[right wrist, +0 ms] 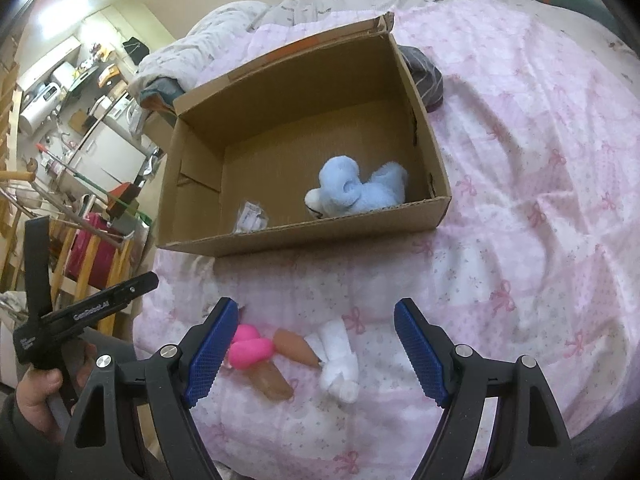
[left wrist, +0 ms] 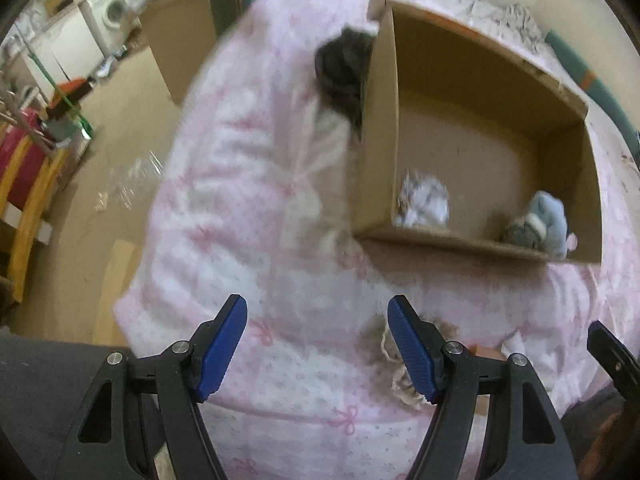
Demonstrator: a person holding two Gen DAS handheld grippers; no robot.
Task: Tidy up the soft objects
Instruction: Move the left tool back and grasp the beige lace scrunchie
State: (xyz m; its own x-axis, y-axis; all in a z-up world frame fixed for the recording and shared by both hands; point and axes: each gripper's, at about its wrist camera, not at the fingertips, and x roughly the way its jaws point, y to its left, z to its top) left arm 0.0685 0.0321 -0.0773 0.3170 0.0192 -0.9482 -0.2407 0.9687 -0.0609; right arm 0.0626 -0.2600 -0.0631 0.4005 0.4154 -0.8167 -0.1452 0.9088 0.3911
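Note:
An open cardboard box [right wrist: 424, 120] stands on the pink bedspread [right wrist: 540, 160]. It holds a light blue plush toy [right wrist: 360, 190] and a small clear packet [right wrist: 251, 216]. The box [left wrist: 378, 128], the plush [left wrist: 548, 220] and the packet [left wrist: 424, 200] also show in the left wrist view. A soft toy with a pink part [right wrist: 248, 348], tan parts [right wrist: 294, 346] and a white part [right wrist: 340, 364] lies on the bedspread between the jaws of my open right gripper [right wrist: 316, 350]. My left gripper [left wrist: 318, 346] is open and empty above the bedspread; a beige fuzzy thing [left wrist: 384, 344] sits by its right finger.
A dark grey cloth [right wrist: 426, 76] lies behind the box; it also shows in the left wrist view [left wrist: 344, 76]. The bed's left edge [left wrist: 136, 272] drops to the floor, where a yellow wooden rack [left wrist: 28, 208] and appliances stand. My left gripper's body [right wrist: 80, 312] is at the lower left.

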